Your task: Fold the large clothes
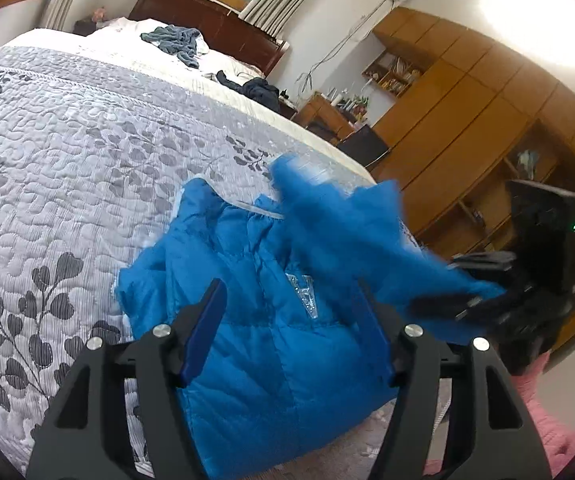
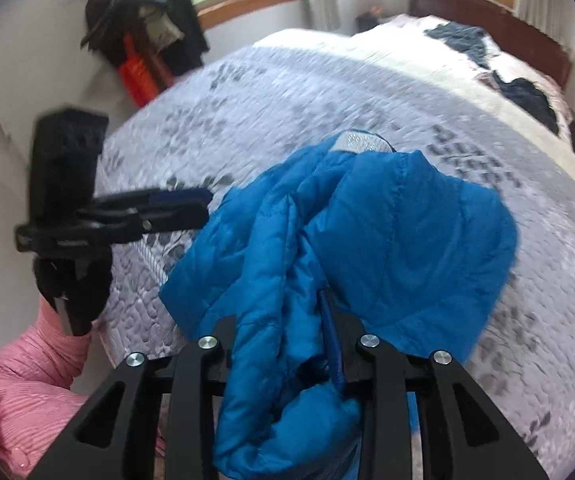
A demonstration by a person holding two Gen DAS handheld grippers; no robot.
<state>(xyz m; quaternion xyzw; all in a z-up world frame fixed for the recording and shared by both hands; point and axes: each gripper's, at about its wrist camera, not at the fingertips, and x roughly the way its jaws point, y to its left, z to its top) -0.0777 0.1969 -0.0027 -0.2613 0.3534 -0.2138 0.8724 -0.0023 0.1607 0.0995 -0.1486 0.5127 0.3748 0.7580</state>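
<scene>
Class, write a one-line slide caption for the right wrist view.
Right gripper clamps a blue puffer jacket above the quilted bed.

a bright blue quilted jacket is seen on a grey bedspread patterned with darker leaves.

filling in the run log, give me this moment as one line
stage: fold in progress | left gripper: open above blue puffer jacket | right gripper: shut on jacket fabric, lifting | surface: quilted bedspread
</scene>
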